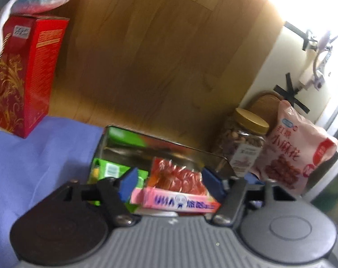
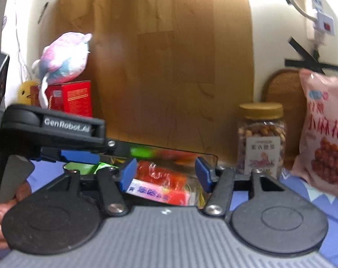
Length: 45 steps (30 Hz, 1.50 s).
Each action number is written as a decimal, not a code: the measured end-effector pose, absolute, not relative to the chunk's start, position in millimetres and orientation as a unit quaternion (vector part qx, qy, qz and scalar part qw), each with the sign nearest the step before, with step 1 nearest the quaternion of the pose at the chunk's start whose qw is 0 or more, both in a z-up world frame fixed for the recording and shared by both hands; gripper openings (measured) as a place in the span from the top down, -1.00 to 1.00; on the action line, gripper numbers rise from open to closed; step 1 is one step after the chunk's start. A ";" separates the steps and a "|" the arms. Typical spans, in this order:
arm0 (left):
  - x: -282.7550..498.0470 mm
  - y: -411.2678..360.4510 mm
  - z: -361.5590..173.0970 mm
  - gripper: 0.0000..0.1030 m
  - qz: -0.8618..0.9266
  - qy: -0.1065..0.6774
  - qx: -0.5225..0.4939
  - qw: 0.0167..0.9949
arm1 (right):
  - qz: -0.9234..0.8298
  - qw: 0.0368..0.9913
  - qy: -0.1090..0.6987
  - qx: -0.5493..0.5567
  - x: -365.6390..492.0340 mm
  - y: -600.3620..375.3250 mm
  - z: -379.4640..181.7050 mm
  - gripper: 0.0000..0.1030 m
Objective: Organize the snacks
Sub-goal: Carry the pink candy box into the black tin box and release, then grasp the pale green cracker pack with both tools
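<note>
Ahead of both our grippers a metal tin [image 1: 216, 156] sits on the blue cloth [image 1: 34, 156], its long side running across our view, and the snacks lie inside it. Beyond and to the right of the tin, well past our fingertips, stand a nut jar [image 2: 261, 138] with a gold lid and a pink snack bag [image 2: 325, 134], both outside the tin and, we judge, yet to be sorted. Our left gripper [image 1: 169, 178] is spread wide, holding nothing, and directly between its blue pads lies the pink packet [image 1: 175, 201], long axis crosswise, spanning from pad to pad; whether it touches them we cannot tell through the blur. Our right gripper [image 2: 165, 176] is likewise parted and empty, hovering over the same packet [image 2: 151, 193], which from here lies just below and slightly left. The left looks nearer to it. Behind the packet sits a red clear-wrapped snack [image 1: 178, 176], and left of it green packs [image 1: 110, 169].
</note>
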<state>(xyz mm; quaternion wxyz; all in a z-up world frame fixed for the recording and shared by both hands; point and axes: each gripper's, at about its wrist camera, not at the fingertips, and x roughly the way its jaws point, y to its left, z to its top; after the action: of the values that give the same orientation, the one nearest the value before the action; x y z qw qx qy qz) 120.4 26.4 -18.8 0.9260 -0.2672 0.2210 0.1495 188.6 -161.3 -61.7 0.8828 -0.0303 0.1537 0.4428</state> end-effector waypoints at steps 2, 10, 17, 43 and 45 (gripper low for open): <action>98.9 31.0 -16.3 -0.16 0.140 0.203 -0.278 0.928 | 0.449 0.878 0.167 0.003 187.3 -181.0 -62.6 -0.17; 18.6 3.7 -46.4 0.13 0.056 0.243 -0.338 0.907 | 0.478 0.802 0.352 0.066 189.5 -218.9 -127.2 0.61; -35.8 -41.9 -89.1 0.13 0.022 0.278 -0.372 0.886 | 0.495 0.753 0.414 0.131 160.1 -252.6 -148.5 0.87; -69.8 -46.7 -89.0 0.22 0.037 0.256 -0.364 0.894 | 0.567 0.758 0.320 0.027 52.7 -248.3 -127.3 0.67; -67.0 -46.7 -79.3 0.22 0.030 0.245 -0.360 0.900 | 0.568 0.761 0.312 0.036 55.8 -249.1 -124.1 0.70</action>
<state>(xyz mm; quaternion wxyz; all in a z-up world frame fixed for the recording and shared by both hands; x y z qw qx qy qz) -67.0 -46.7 -79.3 0.8997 -0.3596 0.2455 0.0298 55.8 -249.1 -124.1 0.7609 0.0358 0.3118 0.5679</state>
